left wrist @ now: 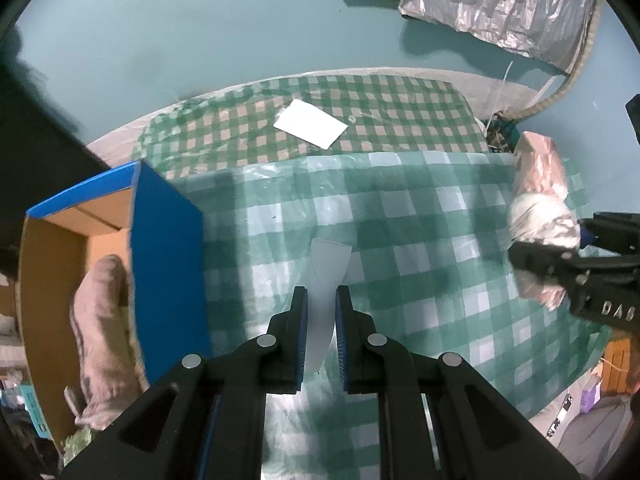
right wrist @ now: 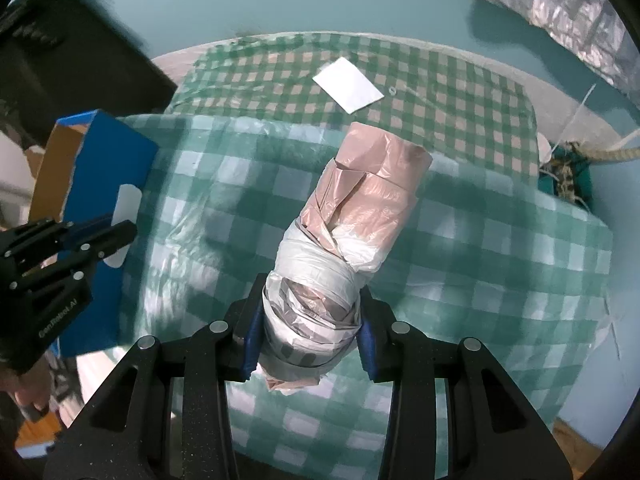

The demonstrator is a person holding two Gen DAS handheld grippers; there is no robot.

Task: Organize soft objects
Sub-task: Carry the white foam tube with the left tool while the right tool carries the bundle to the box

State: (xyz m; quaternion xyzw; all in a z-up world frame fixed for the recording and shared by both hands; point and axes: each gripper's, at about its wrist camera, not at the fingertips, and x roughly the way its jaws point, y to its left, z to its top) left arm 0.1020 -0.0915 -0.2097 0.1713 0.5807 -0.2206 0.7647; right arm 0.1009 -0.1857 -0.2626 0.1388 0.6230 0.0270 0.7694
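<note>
Pinching a pale, curved strip (left wrist: 326,280) between its blue pads, the left gripper (left wrist: 321,300) is clamped nearly shut and points steeply down over the table (left wrist: 400,208), which is spread with a green-and-white check cloth under clear plastic. What the strip is made of cannot be told; it stands up out of the jaws toward the cloth.

To the left of this gripper sits a blue box (left wrist: 168,240) with a brown cardboard inside, its open top facing the camera. A grey-beige soft thing (left wrist: 100,332) lies inside it against the near wall.

The right gripper (right wrist: 310,320) is closed on a roll (right wrist: 340,248) of plastic bags. The roll is pink at its far end and white and grey at the near end, where the pads press both sides. The roll points away from the camera and looks lifted clear of the cloth, though that is not certain. In the left wrist view the same roll (left wrist: 540,204) shows at the right edge with the right gripper's black fingers (left wrist: 560,256) around it.

Beyond the table a second checked surface carries a white sheet (left wrist: 310,123). A crinkled silver cover (left wrist: 500,4) lies on the teal floor (left wrist: 200,40) at the upper right.
</note>
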